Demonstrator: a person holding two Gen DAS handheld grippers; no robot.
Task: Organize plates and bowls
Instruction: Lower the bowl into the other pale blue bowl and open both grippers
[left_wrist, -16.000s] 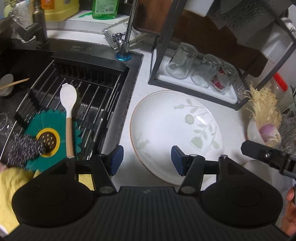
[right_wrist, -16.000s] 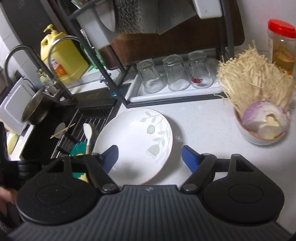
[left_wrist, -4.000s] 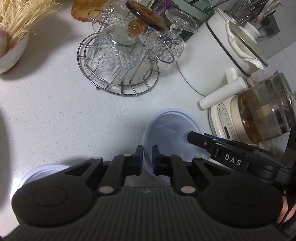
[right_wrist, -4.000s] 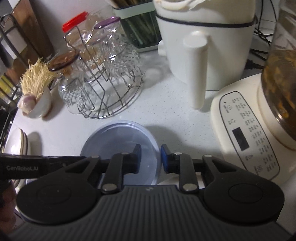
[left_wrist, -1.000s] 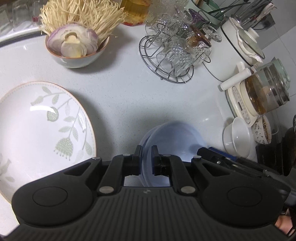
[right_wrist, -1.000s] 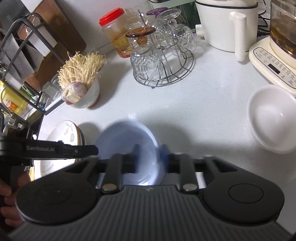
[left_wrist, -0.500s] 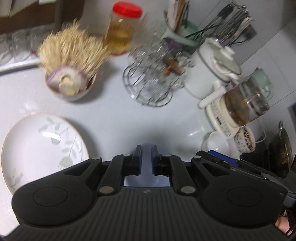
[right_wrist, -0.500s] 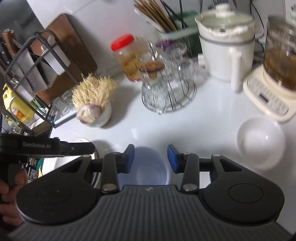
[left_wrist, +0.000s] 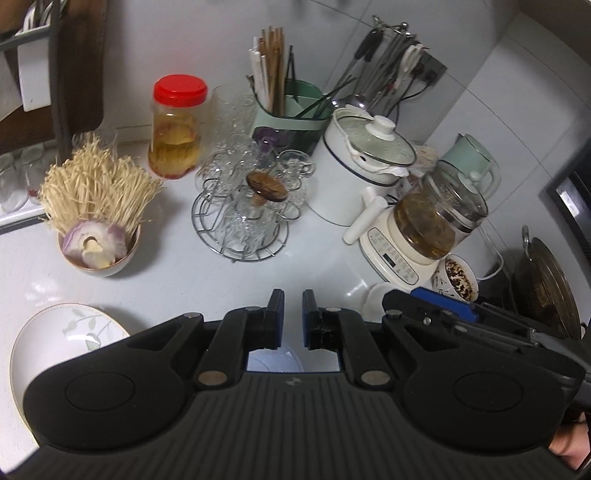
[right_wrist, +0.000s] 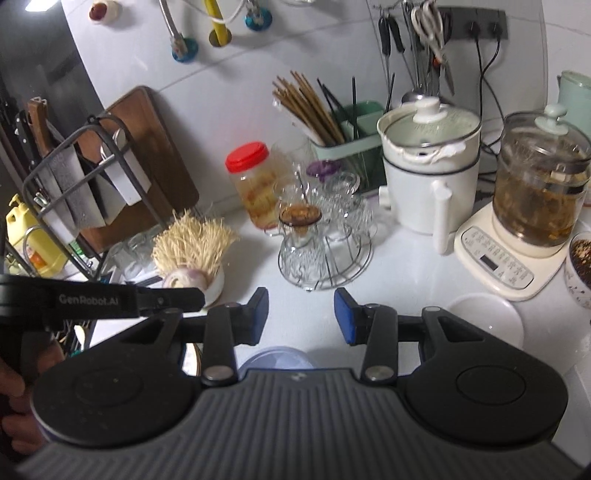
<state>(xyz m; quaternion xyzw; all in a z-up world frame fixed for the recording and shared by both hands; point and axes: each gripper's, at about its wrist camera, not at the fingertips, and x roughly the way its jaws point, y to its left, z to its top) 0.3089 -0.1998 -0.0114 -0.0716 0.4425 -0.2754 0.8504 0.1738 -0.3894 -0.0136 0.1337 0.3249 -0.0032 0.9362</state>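
Observation:
A pale blue bowl (left_wrist: 275, 362) lies on the white counter below my left gripper (left_wrist: 290, 319), mostly hidden by the gripper body. The left jaws stand a narrow gap apart with nothing between them. The bowl also shows in the right wrist view (right_wrist: 281, 358), under my right gripper (right_wrist: 301, 314), which is open and empty well above it. A white plate with a leaf pattern (left_wrist: 59, 339) lies at the left. A white bowl (right_wrist: 484, 317) sits on the counter at the right, next to the kettle base; it also shows in the left wrist view (left_wrist: 375, 297).
A bowl of enoki mushrooms and onion (left_wrist: 96, 236), a wire rack of glass cups (left_wrist: 245, 218), a red-lidded jar (left_wrist: 178, 125), a white pot (right_wrist: 430, 177), a glass kettle (right_wrist: 535, 199) and a patterned bowl (left_wrist: 458, 275) stand along the back. A dish rack (right_wrist: 74, 192) is at the left.
Both grippers have lifted away from the blue bowl, which now rests on the counter beside the leaf plate. The right gripper opened wide; the left jaws parted slightly.

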